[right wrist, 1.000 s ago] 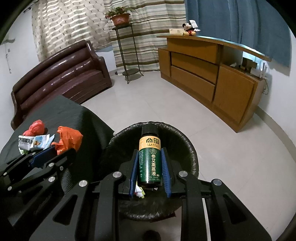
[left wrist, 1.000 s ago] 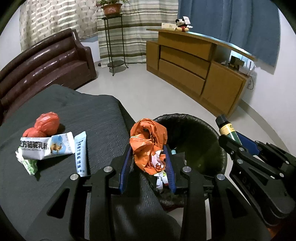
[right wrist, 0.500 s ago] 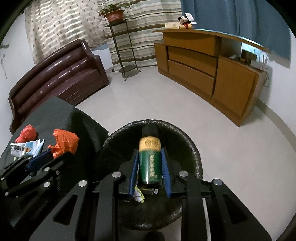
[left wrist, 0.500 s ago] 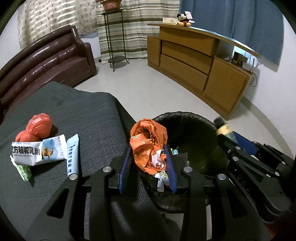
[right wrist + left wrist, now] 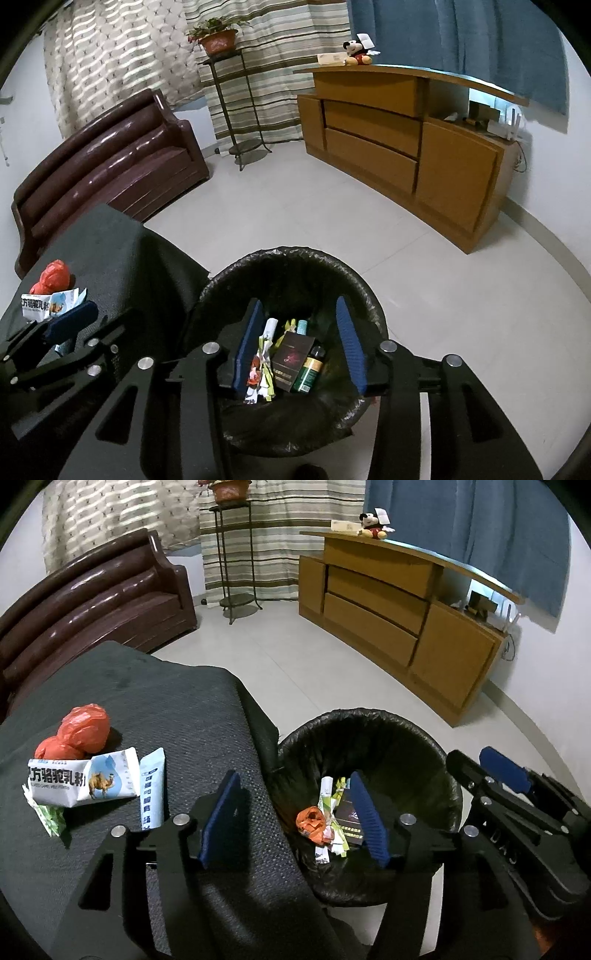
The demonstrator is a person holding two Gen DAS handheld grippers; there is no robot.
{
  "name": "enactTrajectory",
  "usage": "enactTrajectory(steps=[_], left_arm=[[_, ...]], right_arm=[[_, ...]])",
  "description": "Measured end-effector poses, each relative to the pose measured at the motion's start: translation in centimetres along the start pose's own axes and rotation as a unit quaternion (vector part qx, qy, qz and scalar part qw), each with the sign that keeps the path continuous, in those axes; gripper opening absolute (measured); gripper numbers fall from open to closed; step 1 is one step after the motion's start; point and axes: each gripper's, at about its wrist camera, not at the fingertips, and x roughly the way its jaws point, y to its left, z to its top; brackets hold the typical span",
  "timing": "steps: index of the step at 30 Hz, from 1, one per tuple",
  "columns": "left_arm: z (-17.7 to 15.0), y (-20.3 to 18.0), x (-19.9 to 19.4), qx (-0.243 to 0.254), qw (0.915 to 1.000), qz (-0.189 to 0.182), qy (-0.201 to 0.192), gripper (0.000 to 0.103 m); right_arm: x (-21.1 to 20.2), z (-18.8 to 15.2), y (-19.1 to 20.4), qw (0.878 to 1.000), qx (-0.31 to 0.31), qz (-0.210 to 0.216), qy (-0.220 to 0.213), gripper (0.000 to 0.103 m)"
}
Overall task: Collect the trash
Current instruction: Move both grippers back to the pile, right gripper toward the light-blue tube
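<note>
Left wrist view: left gripper (image 5: 293, 818) poised over the near rim of the black-lined bin (image 5: 436, 746), jaws opening, roughly half apart, nothing between them. Crumpled orange wrapper (image 5: 312, 821) lying inside the bin beside paper scraps and a dark carton. Remaining trash on the desk (image 5: 177, 701), well left of the bin: two knotted red bags (image 5: 83, 729), a white milk-powder pouch (image 5: 79, 779) with a camel print, torn open and creased, a pale blue tube (image 5: 152, 788) just right of the pouch, a green-and-white sachet (image 5: 46, 814) tucked under the pouch. Right gripper (image 5: 498, 771) visible at the bin's right rim. Right wrist view: right gripper (image 5: 301, 345) directly above the bin (image 5: 369, 295) mouth, jaws opening, about a third apart, empty. Green bottle (image 5: 309, 371) with orange label resting on the bin floor, leaning against the dark carton (image 5: 291, 360). Left gripper (image 5: 70, 319) seen left of the bin, over the desk edge. Risks noted, as judgement: bin sits close against the draped desk edge, so a careless swing back towards the desk could knock the rim and tip or shift it; thin liner could snag on a jaw tip lowered too far; pouch and sachet overlap, so a pinch on one could drag the other off the desk; soft red bags likely to slip from a shallow grip.
</note>
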Motion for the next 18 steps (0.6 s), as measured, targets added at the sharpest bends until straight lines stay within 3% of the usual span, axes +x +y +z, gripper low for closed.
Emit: enactTrajectory(steps=[4,18], left_arm=[[-0.3,0.9,-0.9,-0.01,0.9999,-0.002,-0.005,0.065],[-3.2,9.1,-5.9,-0.065,0.9971,0.037,-0.014,0.07]], right_arm=[[-0.2,-0.2,0.4,1.0,0.0,0.003,0.002,0.052],[-1.0,-0.6,6.3,0.998,-0.042,0.052,0.009,0.055]])
